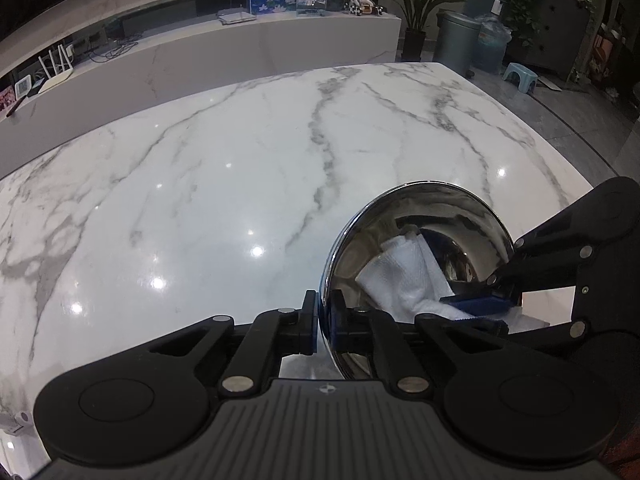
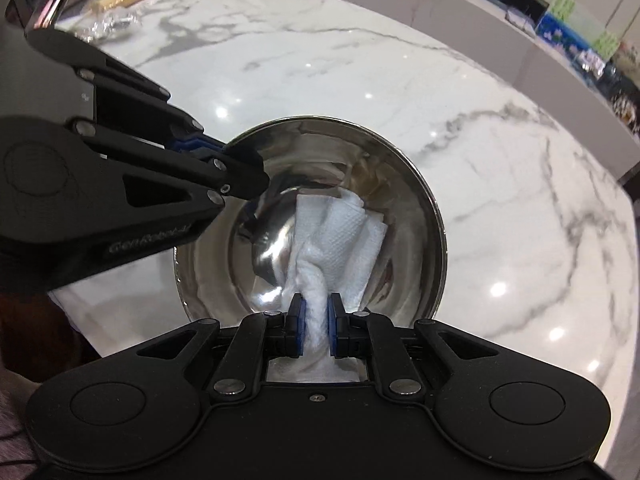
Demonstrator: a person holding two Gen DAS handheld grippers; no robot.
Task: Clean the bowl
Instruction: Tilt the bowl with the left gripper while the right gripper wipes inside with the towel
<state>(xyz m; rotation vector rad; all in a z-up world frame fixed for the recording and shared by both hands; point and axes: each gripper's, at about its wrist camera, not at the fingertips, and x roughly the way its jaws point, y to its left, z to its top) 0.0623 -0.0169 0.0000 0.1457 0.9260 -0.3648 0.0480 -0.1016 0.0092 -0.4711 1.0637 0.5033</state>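
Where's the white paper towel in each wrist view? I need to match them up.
Left wrist: crumpled white paper towel lower right, inside the shiny steel bowl.
Right wrist: paper towel centre, pinched by the right gripper.
Shared landmark: the bowl's rim.

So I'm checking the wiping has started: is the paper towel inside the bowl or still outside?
Inside. The paper towel, pinched in the right tongs, lies bunched within the steel bowl, whose rim the left tongs clamp.

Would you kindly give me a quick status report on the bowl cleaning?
Left gripper shut on bowl rim. Right gripper shut on white paper towel, towel inside bowl. Marble table around bowl, nothing in the way.
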